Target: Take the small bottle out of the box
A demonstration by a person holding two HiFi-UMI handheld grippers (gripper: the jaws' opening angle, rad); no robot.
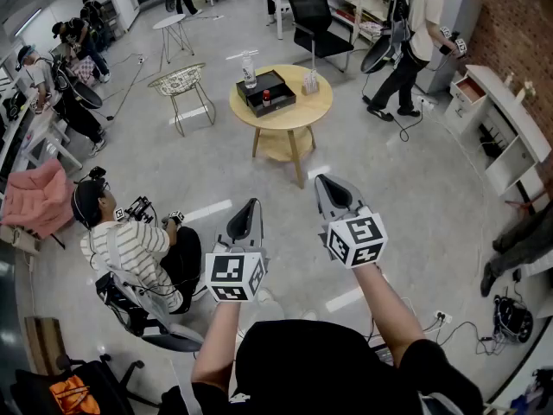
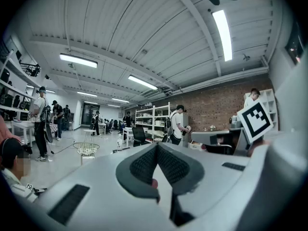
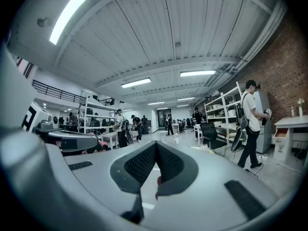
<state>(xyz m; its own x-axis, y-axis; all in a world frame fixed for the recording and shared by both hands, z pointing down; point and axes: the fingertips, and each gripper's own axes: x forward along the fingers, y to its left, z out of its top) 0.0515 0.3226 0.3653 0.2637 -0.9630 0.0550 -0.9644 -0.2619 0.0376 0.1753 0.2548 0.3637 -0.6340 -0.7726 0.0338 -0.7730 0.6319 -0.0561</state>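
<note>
In the head view a round wooden table (image 1: 294,118) stands well ahead of me on the floor. On it lies an open black box (image 1: 281,98) with a small red-topped bottle (image 1: 266,94) inside. A taller clear bottle (image 1: 249,69) stands just behind the box. Both grippers are held up in the air, far short of the table. My left gripper (image 1: 251,204) (image 2: 157,146) has its dark pads pressed together with nothing between them. My right gripper (image 1: 323,180) (image 3: 156,145) is likewise shut and empty.
A person in a striped shirt (image 1: 130,249) sits close on my left. A wire chair (image 1: 181,80) stands left of the table, a black office chair (image 1: 313,20) behind it. Someone stands at the back right (image 1: 415,33). A white shelf (image 1: 510,128) lines the brick wall.
</note>
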